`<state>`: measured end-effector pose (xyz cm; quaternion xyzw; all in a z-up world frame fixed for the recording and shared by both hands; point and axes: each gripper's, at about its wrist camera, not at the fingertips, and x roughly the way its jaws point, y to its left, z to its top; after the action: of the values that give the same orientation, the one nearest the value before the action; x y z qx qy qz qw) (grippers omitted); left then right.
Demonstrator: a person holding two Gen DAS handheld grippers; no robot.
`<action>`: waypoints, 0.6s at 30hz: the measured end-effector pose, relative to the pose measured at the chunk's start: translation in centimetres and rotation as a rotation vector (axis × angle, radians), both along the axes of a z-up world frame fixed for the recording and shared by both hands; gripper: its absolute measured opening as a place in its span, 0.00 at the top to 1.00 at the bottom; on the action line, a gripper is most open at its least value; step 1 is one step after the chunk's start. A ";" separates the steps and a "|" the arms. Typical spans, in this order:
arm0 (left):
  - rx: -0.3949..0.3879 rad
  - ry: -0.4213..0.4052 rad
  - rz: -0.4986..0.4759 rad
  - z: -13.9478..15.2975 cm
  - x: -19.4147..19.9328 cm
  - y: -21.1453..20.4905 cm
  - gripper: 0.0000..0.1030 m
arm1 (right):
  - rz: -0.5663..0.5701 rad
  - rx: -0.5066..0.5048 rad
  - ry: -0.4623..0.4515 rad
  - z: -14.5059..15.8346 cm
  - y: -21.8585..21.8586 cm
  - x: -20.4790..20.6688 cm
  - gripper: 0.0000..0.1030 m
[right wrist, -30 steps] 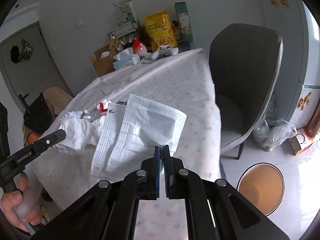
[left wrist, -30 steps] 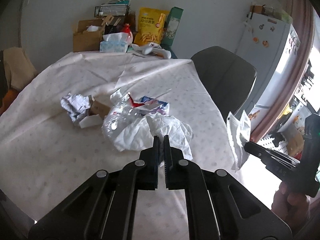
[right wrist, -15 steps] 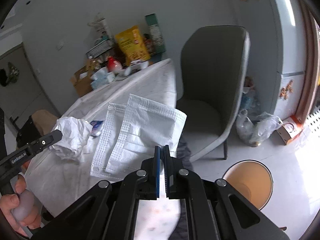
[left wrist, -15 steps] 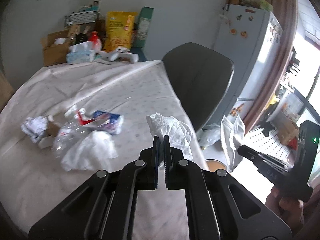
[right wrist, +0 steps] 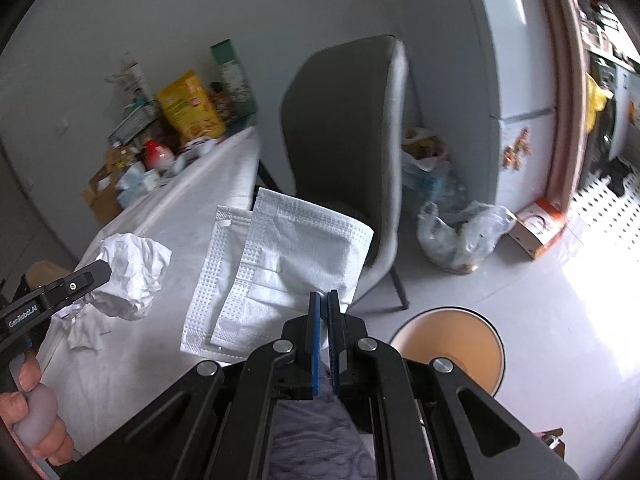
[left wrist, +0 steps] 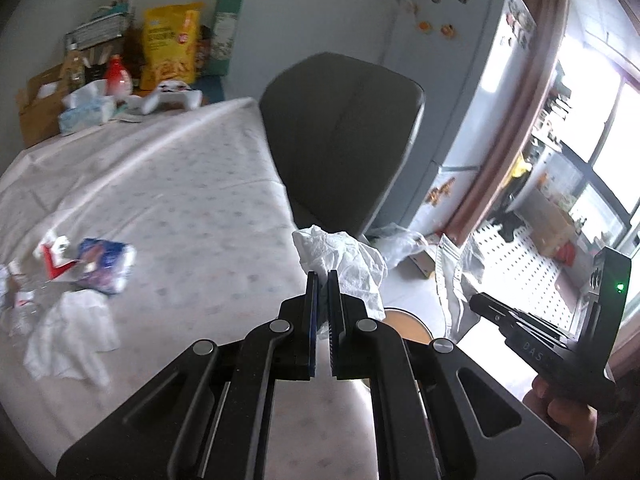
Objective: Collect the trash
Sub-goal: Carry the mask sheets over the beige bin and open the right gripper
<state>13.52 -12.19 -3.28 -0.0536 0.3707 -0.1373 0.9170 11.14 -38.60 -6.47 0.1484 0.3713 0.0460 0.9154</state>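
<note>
My left gripper [left wrist: 323, 276] is shut on a crumpled white tissue [left wrist: 344, 264] and holds it in the air past the table's right edge; the tissue also shows in the right wrist view [right wrist: 132, 276]. My right gripper [right wrist: 325, 296] is shut on a flat white embossed wrapper [right wrist: 288, 264] and holds it up beside the table. In the left wrist view the right gripper [left wrist: 476, 304] holds that wrapper [left wrist: 454, 280] near the floor bin [left wrist: 408, 326]. The round tan bin [right wrist: 452, 348] stands on the floor below my right gripper.
More trash lies on the white tablecloth [left wrist: 192, 200]: a white tissue [left wrist: 72, 336], a blue and red wrapper [left wrist: 100, 264], a clear plastic bottle [left wrist: 20, 300]. A grey chair [left wrist: 344, 140] stands at the table's right. A plastic bag [right wrist: 460, 236] and fridge [left wrist: 460, 80] stand behind.
Both grippers have swung right, away from the table toward the bin, each carrying its piece. The tissue left the pile on the table and now hangs in the air.
</note>
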 end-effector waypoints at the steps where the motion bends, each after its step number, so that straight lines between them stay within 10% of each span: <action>1: 0.005 0.006 -0.010 -0.3 0.4 -0.7 0.95 | -0.009 0.002 0.007 -0.4 -0.5 0.1 0.95; 18: 0.067 0.135 -0.117 -5.8 5.1 -10.0 0.95 | -0.164 0.064 0.179 -10.1 -9.4 1.4 0.95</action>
<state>18.64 -22.16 -9.07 -0.0104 0.4387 -0.1741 0.8816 12.56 -47.96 -16.60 0.2108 0.4366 -0.0309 0.8741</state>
